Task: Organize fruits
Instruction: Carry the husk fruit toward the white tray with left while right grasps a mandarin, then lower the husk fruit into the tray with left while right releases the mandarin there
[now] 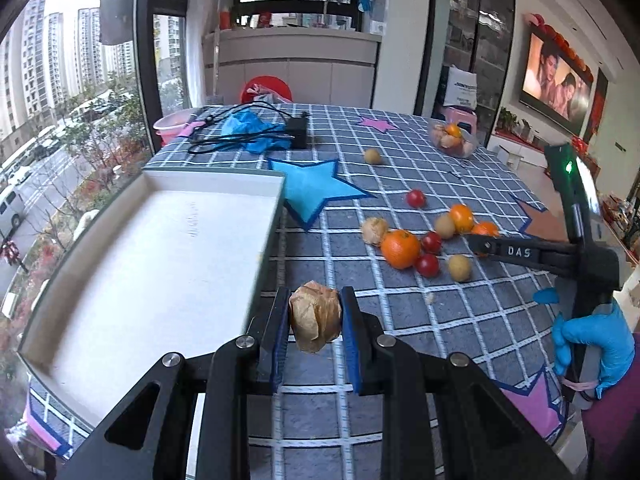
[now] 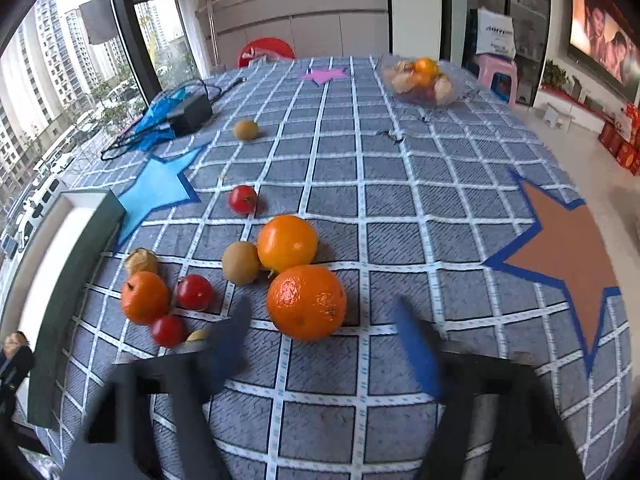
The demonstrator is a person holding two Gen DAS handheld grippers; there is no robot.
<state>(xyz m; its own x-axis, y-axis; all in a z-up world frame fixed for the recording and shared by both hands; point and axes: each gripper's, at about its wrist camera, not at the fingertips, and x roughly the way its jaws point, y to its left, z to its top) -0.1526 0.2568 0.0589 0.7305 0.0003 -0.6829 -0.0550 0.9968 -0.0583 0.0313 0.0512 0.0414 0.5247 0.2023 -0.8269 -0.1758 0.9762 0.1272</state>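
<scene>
My left gripper [image 1: 315,292] is shut on a papery brown husk fruit [image 1: 315,316], held just right of the white tray [image 1: 160,260]. Loose fruit lies on the checked cloth: a large orange [image 2: 306,302], a smooth orange [image 2: 287,243], a small orange [image 2: 145,297], cherry tomatoes [image 2: 195,292], tan round fruits [image 2: 241,262] and another husk fruit [image 2: 141,262]. My right gripper [image 2: 320,302] stands open, its blurred blue fingers [image 2: 236,332] on either side of the large orange without pressing it. In the left wrist view the right gripper [image 1: 478,242] reaches into the fruit cluster, held by a blue-gloved hand [image 1: 592,344].
A clear bowl [image 2: 452,94] of fruit stands at the far right of the table. A black adapter [image 1: 298,132] with cables and blue gloves [image 1: 248,128] lie at the far left. One tomato [image 2: 243,199] and one tan fruit [image 2: 245,129] sit apart. Felt stars [image 1: 316,192] lie flat on the cloth.
</scene>
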